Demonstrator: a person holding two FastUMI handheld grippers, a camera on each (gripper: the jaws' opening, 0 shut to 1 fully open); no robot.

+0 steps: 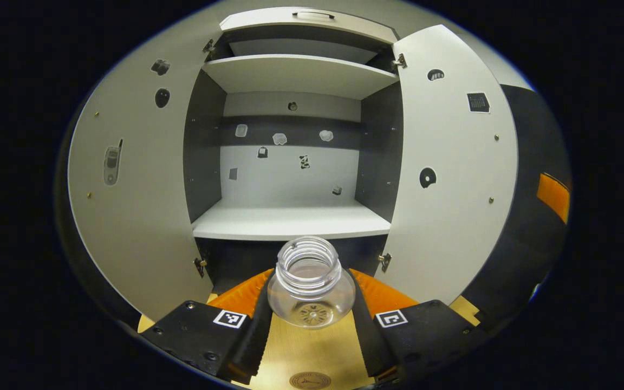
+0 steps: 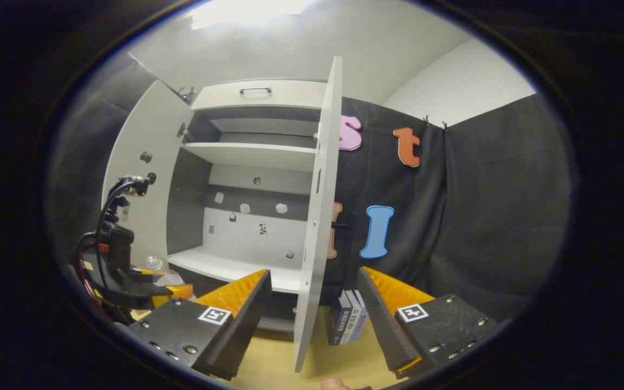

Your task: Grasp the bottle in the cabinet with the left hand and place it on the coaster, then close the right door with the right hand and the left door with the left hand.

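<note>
Bottle (image 1: 311, 281), clear and uncapped, is seen low in the centre of the left gripper view, gripped at its sides between the two black-padded fingers of the left hand-held gripper (image 1: 312, 311), which is clenched on it. The bottle is held upright in front of the cabinet (image 1: 290, 222), below the front edge of the lower shelf and above the wooden tabletop (image 1: 301, 352). A round coaster (image 1: 310, 381) with a dark emblem is partly seen at the very bottom edge of that view, on the tabletop between the fingers and nearer the camera than the bottle; whether the bottle rests on the tabletop cannot be told.

Both cabinet doors are swung open: the left door (image 1: 133, 216) fills the left of the frame and the right door (image 1: 447, 179) the right. Small stickers are scattered over the cabinet's back wall and the doors' inner faces.

In the right gripper view, the right hand-held gripper (image 2: 312, 309) is released, its fingers spread wide apart, with the edge of the right door (image 2: 317, 216) standing upright between them, apart from either finger. A small stack of dark boxes (image 2: 347, 324) stands on the tabletop just right of that door. At the lower left of this view the left hand-held gripper (image 2: 168, 284) is seen with the bottle (image 2: 156, 265) in its orange fingers, in front of the open left door (image 2: 138, 179).
</note>
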